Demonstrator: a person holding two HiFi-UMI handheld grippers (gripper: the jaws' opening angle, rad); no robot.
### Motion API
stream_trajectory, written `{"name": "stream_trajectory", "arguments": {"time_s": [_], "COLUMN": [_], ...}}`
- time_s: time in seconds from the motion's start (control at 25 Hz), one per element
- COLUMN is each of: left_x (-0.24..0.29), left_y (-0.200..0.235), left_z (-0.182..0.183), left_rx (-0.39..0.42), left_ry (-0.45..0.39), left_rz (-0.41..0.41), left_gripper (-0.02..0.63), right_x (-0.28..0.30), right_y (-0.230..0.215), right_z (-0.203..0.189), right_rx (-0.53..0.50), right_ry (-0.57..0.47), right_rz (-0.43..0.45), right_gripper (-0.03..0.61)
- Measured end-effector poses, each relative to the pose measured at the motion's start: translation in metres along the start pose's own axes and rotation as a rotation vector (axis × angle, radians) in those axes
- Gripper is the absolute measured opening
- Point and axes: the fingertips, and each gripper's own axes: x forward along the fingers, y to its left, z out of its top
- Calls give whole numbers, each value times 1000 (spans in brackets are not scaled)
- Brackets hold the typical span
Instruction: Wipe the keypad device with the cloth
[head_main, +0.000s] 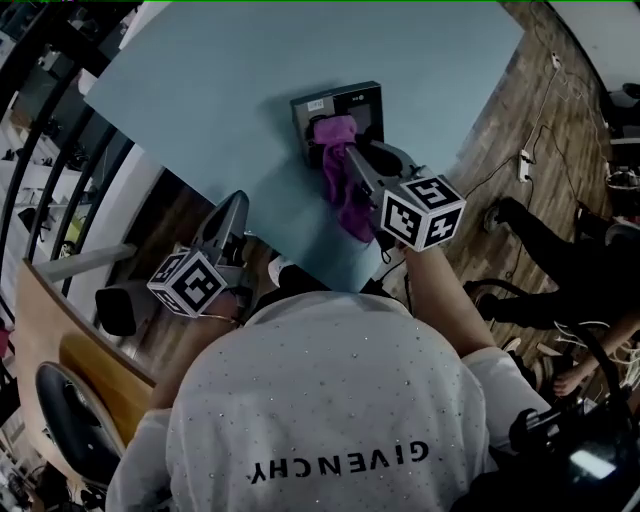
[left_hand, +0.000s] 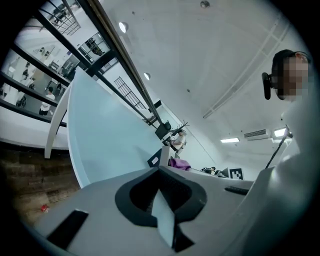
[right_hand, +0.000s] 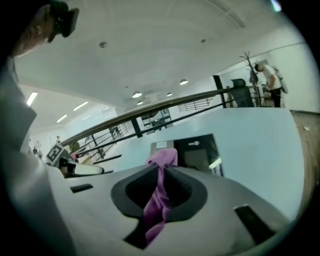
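The device (head_main: 350, 102) lies flat on the counter (head_main: 250, 90), just above the middle of the head view. The cloth (head_main: 342, 185) is pinched in the right gripper (head_main: 352, 155), whose fingers are closed tight on it. Its upper bunch is draped over the device's near edge and the rest trails down toward the counter's edge. In the right gripper view the cloth (right_hand: 159, 195) fills the gap between the fingers, with the device (right_hand: 197, 152) just beyond them.

The left gripper (head_main: 236, 203) is held at the lower left of the head view, off the counter. Its fingers are closed together with nothing between them.

The wipe is judged to be barely begun, since most of the dark face is uncovered. For a good pass, the bunch should be pressed lightly onto the face and drawn across it in overlapping strokes. The fingers should be kept off the device itself. Because the device may slide, it could be steadied at its edge by the left gripper.
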Motion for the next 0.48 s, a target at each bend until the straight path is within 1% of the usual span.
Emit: {"name": "stream_trajectory", "arguments": {"time_s": [0.08, 0.12, 0.24, 0.28, 0.32, 0.4, 0.48], "left_x": [-1, -2, -6, -8, -10, -12, -17], "left_y": [-3, -5, -10, -10, -10, -9, -8], "left_z": [0, 1, 4, 5, 5, 6, 6], "left_rx": [2, 6, 7, 5, 3, 3, 2], "left_ry": [-2, -3, -15, -20, -23, -25, -28], "left_rz": [-10, -17, -25, -26, -27, -27, -21], "left_gripper": [0, 2, 0, 2, 1, 1, 0], "right_x": [7, 10, 16, 19, 22, 30, 35], "right_y": [24, 34, 56, 59, 59, 51, 42], "right_z": [-10, -15, -26, -28, -30, -32, -32], "right_rx": [-86, -113, -139, -143, -148, -139, -96], "right_ry": [55, 75, 113, 120, 127, 139, 148], "right_rz": [34, 49, 93, 95, 83, 31, -14], "right_gripper": [38, 38, 38, 38, 38, 40, 40]}}
